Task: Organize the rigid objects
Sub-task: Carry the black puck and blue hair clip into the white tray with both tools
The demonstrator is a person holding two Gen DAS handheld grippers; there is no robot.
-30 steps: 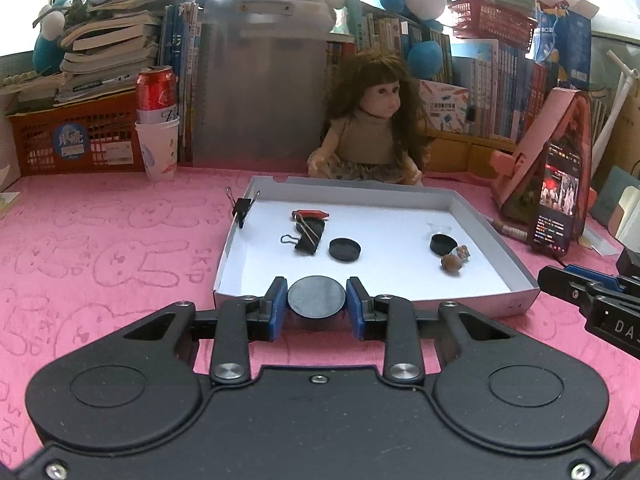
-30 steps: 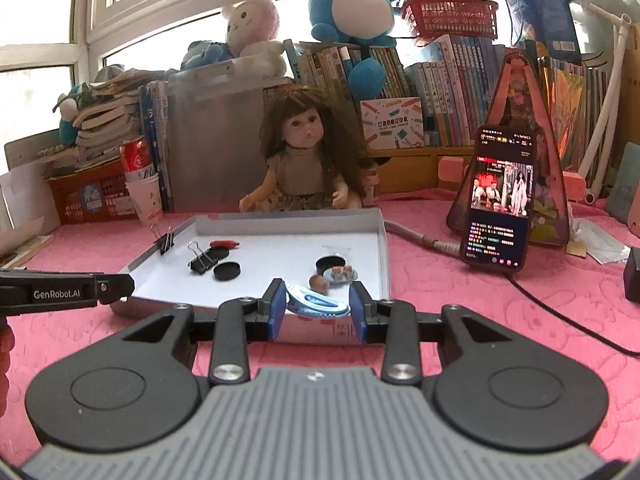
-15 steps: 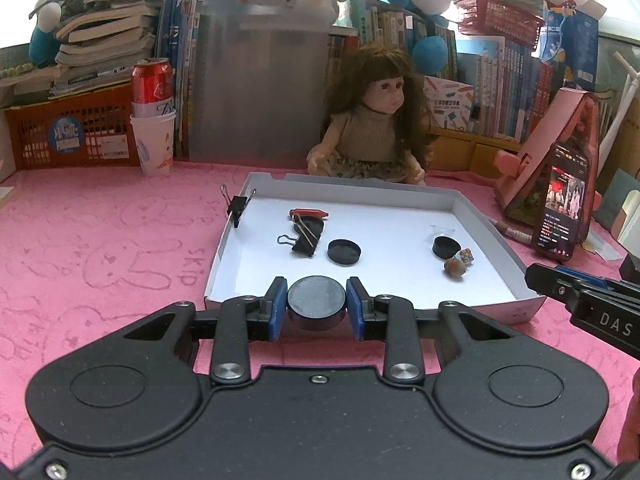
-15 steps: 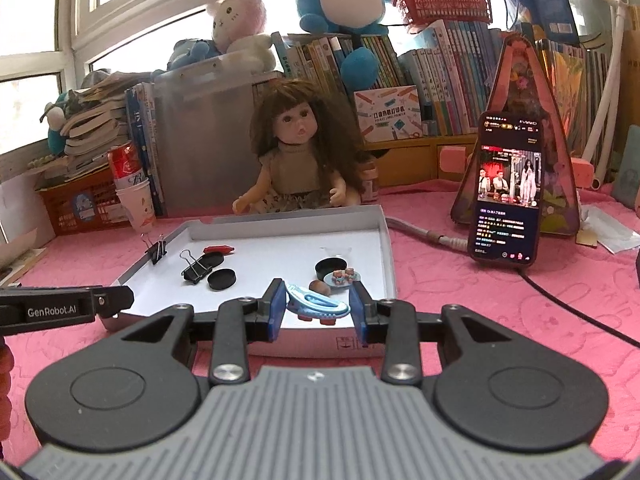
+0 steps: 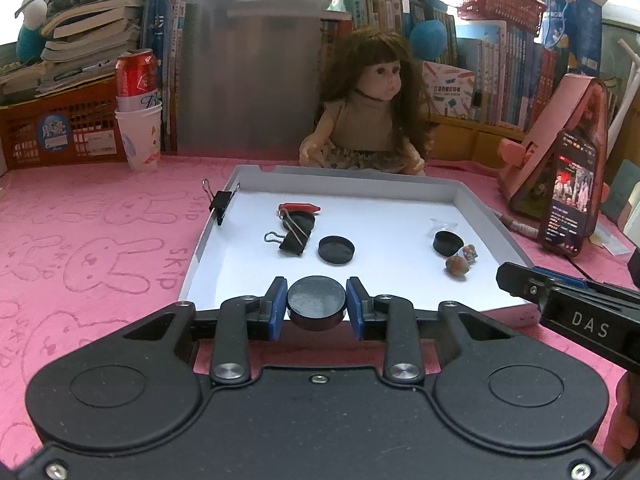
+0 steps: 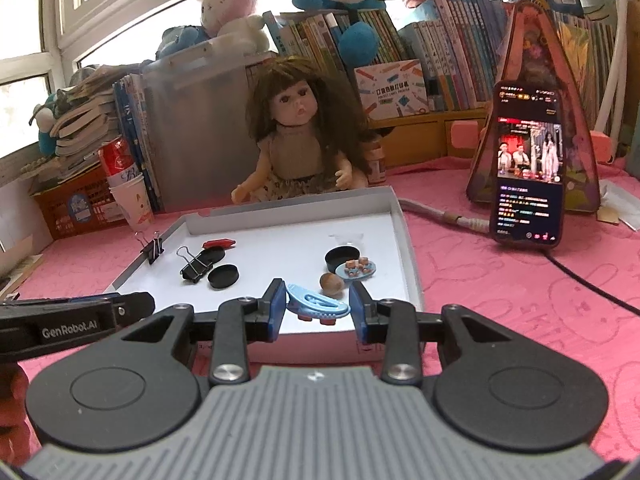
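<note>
A flat, round black cap (image 5: 316, 301) is clamped level between the left gripper (image 5: 316, 309) pads over the white tray's (image 5: 486, 213) near edge, while a light-blue clip (image 6: 317, 305), lying crosswise, is pinched by the right gripper (image 6: 318, 309) there.

- Bare white floor in the middle of the tray (image 5: 472, 204), between the black clip (image 5: 294, 236) with its cap (image 5: 336, 250) and the nut (image 5: 457, 267).
- A doll (image 5: 372, 120) blocks the far rim.
- A phone (image 6: 528, 164) stands right of the tray.
</note>
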